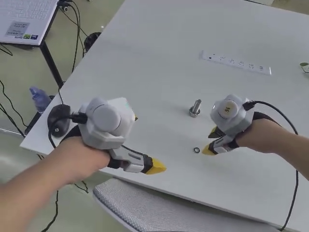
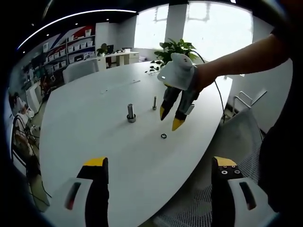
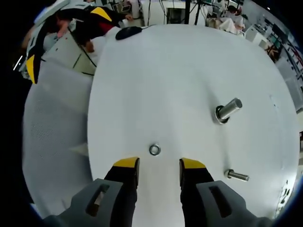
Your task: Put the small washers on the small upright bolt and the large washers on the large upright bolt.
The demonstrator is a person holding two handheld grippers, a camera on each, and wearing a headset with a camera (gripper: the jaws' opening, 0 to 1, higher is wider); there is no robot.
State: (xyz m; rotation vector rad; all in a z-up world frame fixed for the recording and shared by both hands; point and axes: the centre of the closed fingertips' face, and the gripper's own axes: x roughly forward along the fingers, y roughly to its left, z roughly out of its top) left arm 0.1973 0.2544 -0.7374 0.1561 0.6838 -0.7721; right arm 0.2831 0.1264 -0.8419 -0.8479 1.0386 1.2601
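Note:
A small metal washer (image 1: 196, 150) lies flat on the white table (image 1: 159, 58), just left of my right gripper (image 1: 211, 141), whose yellow-tipped jaws stand open and empty. In the right gripper view the washer (image 3: 154, 150) sits a little ahead of the gap between the tips of the right gripper (image 3: 159, 164). The large upright bolt (image 1: 195, 108) stands beyond it; the large bolt (image 3: 228, 109) and the small bolt (image 3: 236, 176) appear to the right. My left gripper (image 1: 147, 144) hovers wide open at the table's near edge, away from the washer (image 2: 164, 136), the large bolt (image 2: 131, 113) and the small bolt (image 2: 154, 102).
A white power strip (image 1: 236, 62) lies at the far right of the table. A grey chair seat (image 1: 145, 208) sits under the near edge. A black mouse-like device (image 1: 58, 121) rests at the left corner, with a laptop (image 1: 24, 19) on a stand beyond.

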